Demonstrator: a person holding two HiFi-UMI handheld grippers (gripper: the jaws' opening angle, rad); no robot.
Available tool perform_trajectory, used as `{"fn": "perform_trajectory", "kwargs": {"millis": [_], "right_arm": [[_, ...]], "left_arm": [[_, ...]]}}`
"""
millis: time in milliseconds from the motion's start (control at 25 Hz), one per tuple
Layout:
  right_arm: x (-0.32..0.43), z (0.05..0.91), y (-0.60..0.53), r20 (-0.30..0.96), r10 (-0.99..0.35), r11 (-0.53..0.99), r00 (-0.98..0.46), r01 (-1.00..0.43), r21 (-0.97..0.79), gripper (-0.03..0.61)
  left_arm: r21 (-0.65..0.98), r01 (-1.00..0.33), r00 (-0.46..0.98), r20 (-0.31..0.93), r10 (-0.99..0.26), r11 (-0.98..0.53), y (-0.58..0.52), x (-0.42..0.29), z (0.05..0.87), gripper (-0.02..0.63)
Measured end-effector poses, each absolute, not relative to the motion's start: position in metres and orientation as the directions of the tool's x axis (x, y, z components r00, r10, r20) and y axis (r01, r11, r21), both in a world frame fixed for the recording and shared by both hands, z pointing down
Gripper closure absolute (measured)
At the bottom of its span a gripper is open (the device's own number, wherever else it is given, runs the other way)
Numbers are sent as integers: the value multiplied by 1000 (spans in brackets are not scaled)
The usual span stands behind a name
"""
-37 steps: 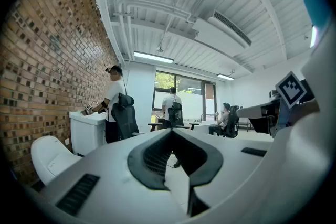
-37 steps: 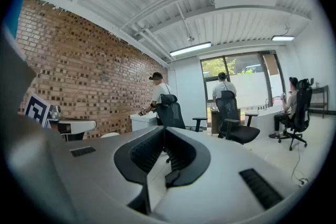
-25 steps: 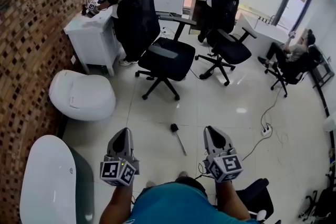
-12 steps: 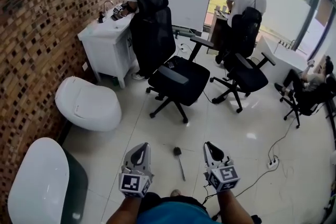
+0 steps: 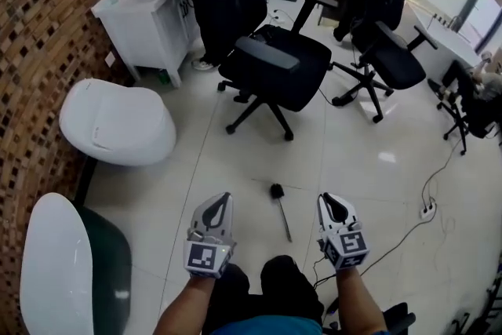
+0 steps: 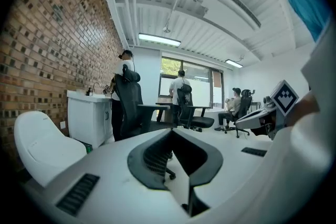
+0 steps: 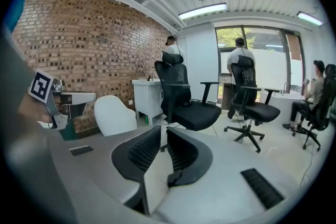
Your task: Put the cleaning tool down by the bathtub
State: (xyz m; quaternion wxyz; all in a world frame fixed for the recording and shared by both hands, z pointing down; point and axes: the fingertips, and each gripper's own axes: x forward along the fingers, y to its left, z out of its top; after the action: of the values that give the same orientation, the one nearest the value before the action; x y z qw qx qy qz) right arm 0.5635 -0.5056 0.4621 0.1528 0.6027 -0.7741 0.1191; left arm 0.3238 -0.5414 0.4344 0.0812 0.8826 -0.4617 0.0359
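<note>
Re cleaning tool (image 5: 281, 208): lies flat and loose on the tiled floor (image 5: 235, 161), between left gripper (image 5: 217, 208) and right gripper (image 5: 335, 206), touching neither. Long axis runs away from the person, slightly slanted; black head at the far end, thin handle pointing back toward the right gripper. Sits well apart from the bathtub (image 5: 55, 271) at lower left. Bathtub contents: cannot tell. Left jaws: tip to tip, empty. Right jaws: slightly apart, just been opening, nothing between.

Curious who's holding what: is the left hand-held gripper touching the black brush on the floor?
Apart. Head view shows bare floor between the brush and the left hand-held gripper; its own view shows nothing between its jaws.
</note>
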Motion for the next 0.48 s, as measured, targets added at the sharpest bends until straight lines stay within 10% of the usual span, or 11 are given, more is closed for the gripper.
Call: {"fn": "perform_trajectory", "kwargs": {"millis": [480], "right_arm": [[585, 789, -563, 508, -830, 265, -229, -964, -2, 495]], "left_arm": [[58, -789, 611, 176, -772, -612, -594, 355, 720, 614]]}}
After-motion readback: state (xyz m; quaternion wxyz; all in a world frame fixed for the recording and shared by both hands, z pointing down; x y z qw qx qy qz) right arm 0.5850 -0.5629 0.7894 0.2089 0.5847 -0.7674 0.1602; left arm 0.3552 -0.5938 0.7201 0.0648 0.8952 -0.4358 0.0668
